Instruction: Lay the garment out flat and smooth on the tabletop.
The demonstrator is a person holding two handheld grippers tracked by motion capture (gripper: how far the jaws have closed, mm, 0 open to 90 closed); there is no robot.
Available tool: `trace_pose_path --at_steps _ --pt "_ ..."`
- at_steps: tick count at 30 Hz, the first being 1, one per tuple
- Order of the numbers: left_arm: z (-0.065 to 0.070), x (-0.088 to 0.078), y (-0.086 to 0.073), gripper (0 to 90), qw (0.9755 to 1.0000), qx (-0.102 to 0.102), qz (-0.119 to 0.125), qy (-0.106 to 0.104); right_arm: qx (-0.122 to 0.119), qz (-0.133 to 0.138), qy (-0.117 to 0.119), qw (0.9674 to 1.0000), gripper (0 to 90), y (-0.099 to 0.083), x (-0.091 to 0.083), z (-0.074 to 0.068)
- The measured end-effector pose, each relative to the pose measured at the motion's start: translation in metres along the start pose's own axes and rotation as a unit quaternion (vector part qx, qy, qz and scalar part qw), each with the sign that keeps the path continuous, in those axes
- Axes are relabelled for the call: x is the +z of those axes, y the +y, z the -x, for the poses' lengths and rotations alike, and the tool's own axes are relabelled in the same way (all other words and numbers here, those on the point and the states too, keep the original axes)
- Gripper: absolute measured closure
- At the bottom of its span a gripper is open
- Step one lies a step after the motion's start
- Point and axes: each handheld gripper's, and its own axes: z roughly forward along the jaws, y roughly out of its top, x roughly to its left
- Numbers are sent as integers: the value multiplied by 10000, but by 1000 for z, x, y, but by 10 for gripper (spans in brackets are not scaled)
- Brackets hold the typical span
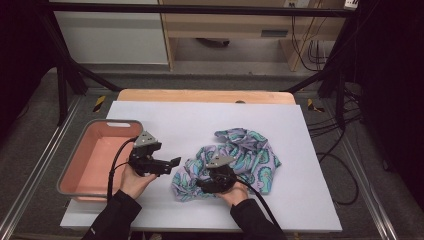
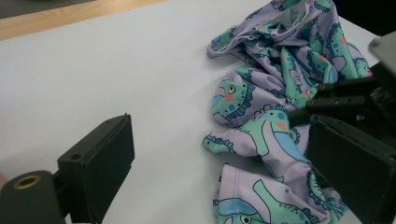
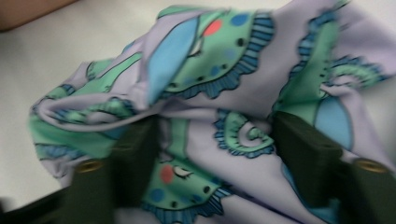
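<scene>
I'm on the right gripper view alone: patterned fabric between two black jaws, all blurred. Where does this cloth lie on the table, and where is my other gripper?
Observer: The dinosaur-print cloth lies crumpled right of centre on the white table cover, and the right gripper sits at its near left edge.
Operator: And the left gripper?
Observer: The left gripper is just left of the cloth, jaws wide open over bare cover, nothing between them.
Operator: Is there anywhere to put the cloth?
Observer: A pink bin with a grey rim stands at the table's left edge, beside the left hand.
Operator: Am I gripping yet?
Observer: The jaws straddle a fold of cloth, but the blur hides whether the pads press on it.
</scene>
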Motion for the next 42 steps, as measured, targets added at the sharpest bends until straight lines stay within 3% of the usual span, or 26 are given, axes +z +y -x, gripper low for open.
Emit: trace_pose_path --at_steps 4,5,7,11,14,18,20,22,25,27,29,32,34,36,38,42 --pt "-3 -2 2 72 10000 -2 1 38 -24 -229 225 9995 828 0 -7 2" --pt "-3 -2 2 72 10000 -44 19 -10 7 -288 309 9991 856 0 -11 4" --pt "-3 -3 4 73 10000 -58 65 -26 -18 -405 455 9981 866 -1 -21 7" --pt "0 -1 8 74 10000 -47 65 -48 -145 -274 726 9969 868 -7 -51 6" --pt "3 3 12 76 10000 -8 52 -53 -257 -362 838 9955 867 -18 -72 8" --pt "9 22 19 82 9998 -54 -50 -183 -244 -625 761 9948 841 -41 -82 12" --pt "13 35 22 93 9996 4 -166 -218 -210 -511 720 9959 759 -46 -86 14" --pt "16 50 24 108 9992 21 -299 -279 -182 -303 571 9977 614 -44 -91 15" --pt "20 73 23 137 9980 47 -520 -369 -192 69 226 9995 477 -39 -104 19" --pt "23 87 20 149 9972 91 -647 -358 -114 254 -44 9996 432 -40 -113 26" --pt "25 98 16 184 9963 150 -769 -366 38 356 -282 9990 392 -43 -121 37" --pt "27 113 9 242 9943 209 -974 -390 414 474 -828 9946 317 -52 -129 54" --pt "27 120 5 340 9938 161 -1000 -459 677 514 -1044 9909 297 -58 -131 63" --pt "27 122 2 482 9927 61 -978 -699 783 486 -1270 9876 286 -62 -130 70" --pt "29 122 0 617 9925 79 -983 -727 899 447 -1438 9845 286 -65 -128 74" --pt "33 115 -5 817 9914 258 -1049 -744 949 355 -1523 9831 394 -71 -126 80"
